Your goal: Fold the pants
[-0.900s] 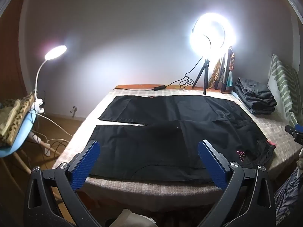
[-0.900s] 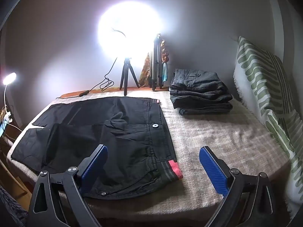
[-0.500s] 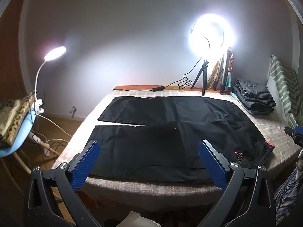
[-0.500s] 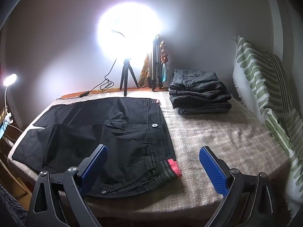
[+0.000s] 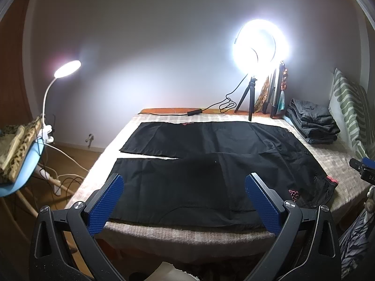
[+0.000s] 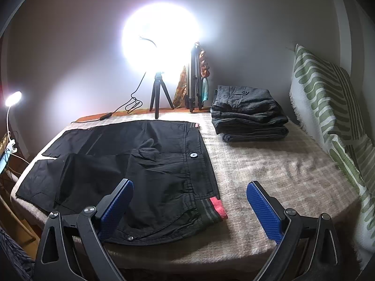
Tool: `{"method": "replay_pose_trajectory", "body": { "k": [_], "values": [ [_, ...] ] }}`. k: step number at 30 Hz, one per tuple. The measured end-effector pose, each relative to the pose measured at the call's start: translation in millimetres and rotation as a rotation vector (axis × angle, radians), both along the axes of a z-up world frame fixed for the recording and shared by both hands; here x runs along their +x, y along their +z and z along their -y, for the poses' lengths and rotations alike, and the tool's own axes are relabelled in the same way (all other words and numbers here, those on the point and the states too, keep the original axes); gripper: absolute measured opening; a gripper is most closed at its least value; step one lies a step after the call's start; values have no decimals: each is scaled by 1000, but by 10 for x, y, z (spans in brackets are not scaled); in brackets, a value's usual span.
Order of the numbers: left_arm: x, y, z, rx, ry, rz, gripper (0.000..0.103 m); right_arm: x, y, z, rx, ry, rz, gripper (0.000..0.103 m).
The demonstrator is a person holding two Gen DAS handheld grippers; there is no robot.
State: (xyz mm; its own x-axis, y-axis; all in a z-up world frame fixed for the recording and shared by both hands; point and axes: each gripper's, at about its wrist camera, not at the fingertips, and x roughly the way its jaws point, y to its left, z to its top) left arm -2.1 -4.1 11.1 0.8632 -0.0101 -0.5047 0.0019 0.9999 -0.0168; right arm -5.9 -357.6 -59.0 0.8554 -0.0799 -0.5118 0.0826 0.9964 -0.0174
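Black pants lie spread flat on the bed, legs to the left, waistband to the right; they also show in the right wrist view, with a red-striped waistband end at the near corner. My left gripper is open and empty, above the bed's near edge over the near leg. My right gripper is open and empty, hovering just before the waistband's near corner. Part of the right gripper shows at the right edge of the left wrist view.
A stack of folded dark pants sits at the back right of the bed. A ring light on a tripod stands at the back. A striped cushion lines the right side. A chair with a clip lamp stands left.
Both grippers have shifted slightly, so the bed sits a little lower and nearer in view. Jaws stay open and the pants have not moved.
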Motion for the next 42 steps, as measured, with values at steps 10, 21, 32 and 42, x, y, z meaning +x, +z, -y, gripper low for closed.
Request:
{"method": "replay_pose_trajectory", "body": {
  "k": [10, 21, 32, 42],
  "values": [
    [-15, 3, 15, -3, -7, 10, 102, 7, -2, -14, 5, 3, 1, 99],
    [-38, 16, 21, -3, -5, 14, 102, 11, -9, -47, 7, 8, 1, 99],
    [-35, 18, 20, -4, -6, 11, 102, 11, -23, -56, 10, 8, -1, 99],
    [-34, 13, 16, -4, -4, 11, 102, 6, -28, -54, 11, 9, 0, 99]
  ]
}}
